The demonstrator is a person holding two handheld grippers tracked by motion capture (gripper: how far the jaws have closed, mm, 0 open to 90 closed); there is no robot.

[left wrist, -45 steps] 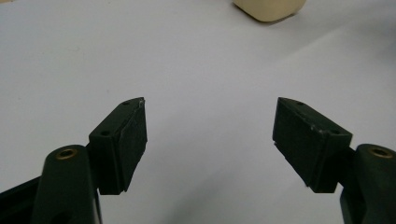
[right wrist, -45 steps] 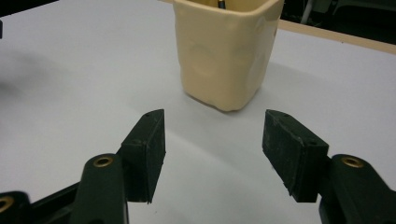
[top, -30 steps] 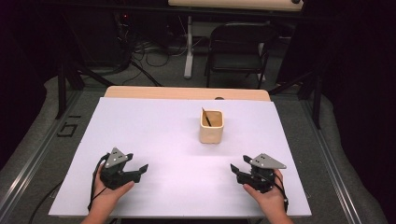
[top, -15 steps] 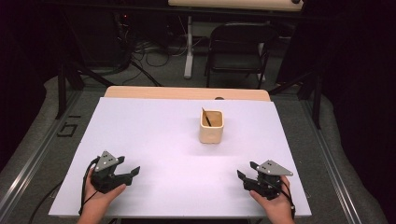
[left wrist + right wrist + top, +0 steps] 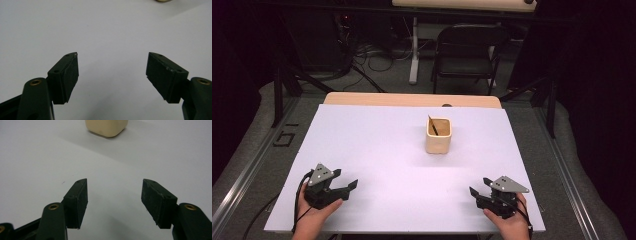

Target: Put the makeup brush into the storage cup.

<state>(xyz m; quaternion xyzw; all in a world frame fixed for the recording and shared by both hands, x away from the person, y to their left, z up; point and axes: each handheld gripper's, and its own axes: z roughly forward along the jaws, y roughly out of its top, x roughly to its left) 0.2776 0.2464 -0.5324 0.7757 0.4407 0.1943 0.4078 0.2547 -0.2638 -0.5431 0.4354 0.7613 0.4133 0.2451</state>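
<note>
While both hand-held grippers gape empty, a cup (image 5: pixel 438 135) holding perhaps a stick stands well apart

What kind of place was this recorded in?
Probably a lab or recording studio, not a home: a white-topped table stands among dark surroundings, loose cables trail over the grey floor behind it, and a black folding chair stands beyond. A lone beige cup sits on the table.

Black hand-held gripper (image 5: pixel 353 184), grey triangular plate, brass screws, black cable
</note>
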